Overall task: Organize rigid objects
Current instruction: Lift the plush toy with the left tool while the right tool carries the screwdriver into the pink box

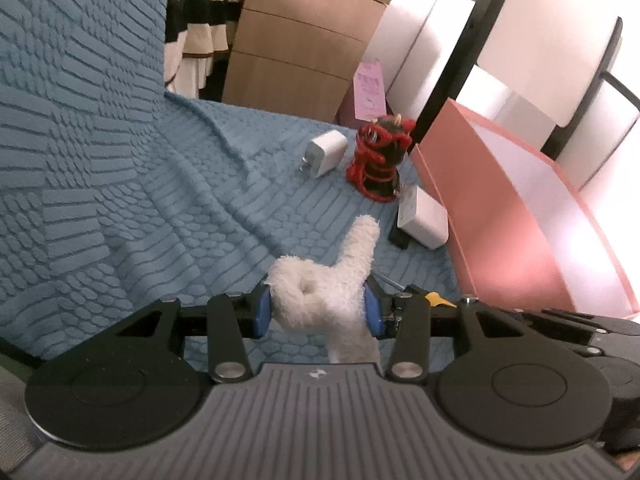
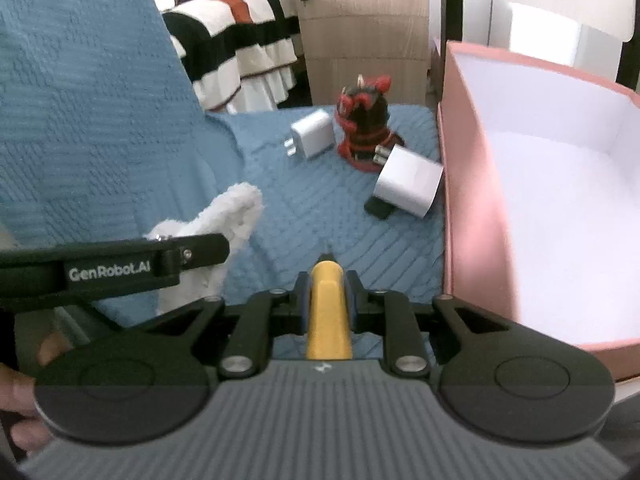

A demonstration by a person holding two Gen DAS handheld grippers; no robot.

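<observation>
My left gripper (image 1: 318, 312) is shut on a white fluffy plush toy (image 1: 332, 280), held above the blue textured blanket (image 1: 120, 160); the toy also shows in the right wrist view (image 2: 228, 216). My right gripper (image 2: 328, 300) is shut on a yellow stick-shaped object (image 2: 328, 304), just left of the open pink box (image 2: 472, 200). On the blanket ahead lie a white charger plug (image 2: 312, 134), a red-and-black figurine (image 2: 364, 132) and a second white charger (image 2: 410, 184) resting on a small black item (image 2: 378, 209). The left wrist view shows the figurine (image 1: 380, 156) and both chargers (image 1: 326, 152) (image 1: 424, 216) too.
The pink box (image 1: 520, 208) with a white inside stands at the right on the blanket. A wooden drawer cabinet (image 2: 364, 32) and a striped black, white and orange bedspread (image 2: 236, 28) are behind. The left gripper's black arm (image 2: 120, 268) crosses the right wrist view's left side.
</observation>
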